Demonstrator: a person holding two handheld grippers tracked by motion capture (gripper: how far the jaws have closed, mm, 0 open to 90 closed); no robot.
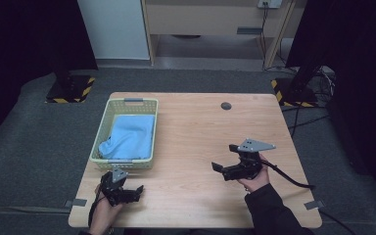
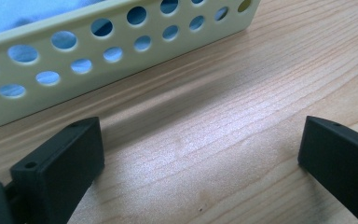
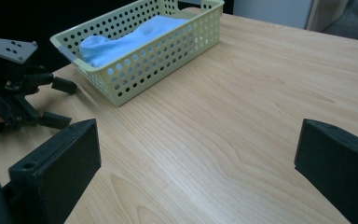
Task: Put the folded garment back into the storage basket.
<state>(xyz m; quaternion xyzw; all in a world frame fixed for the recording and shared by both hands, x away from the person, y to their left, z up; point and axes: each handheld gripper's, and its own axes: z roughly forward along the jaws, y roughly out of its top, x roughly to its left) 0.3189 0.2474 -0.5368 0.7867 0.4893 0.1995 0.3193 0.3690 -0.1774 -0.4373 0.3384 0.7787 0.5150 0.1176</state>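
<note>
A pale yellow perforated basket [image 1: 154,131] stands on the left half of the wooden table [image 1: 200,127], with a light blue cloth [image 1: 129,137] lying inside. My left gripper [image 1: 138,193] is open near the front left corner, just in front of the basket, jaws empty. In the left gripper view the basket wall [image 2: 98,56] runs close ahead of the gripper [image 2: 200,140], and blue cloth [image 2: 9,14] shows behind it. My right gripper [image 1: 224,157] is open over the table's right half. The right gripper view has its jaws [image 3: 198,154] wide apart, facing the basket [image 3: 168,56], cloth [image 3: 126,39] and left gripper [image 3: 61,103].
A small dark round disc [image 1: 226,105] sits near the table's far edge. Grey tape tabs mark the front corners [image 1: 79,202] [image 1: 311,204]. A cable [image 1: 293,180] trails from the right gripper. Stands with striped bases [image 1: 71,90] flank the table on the floor.
</note>
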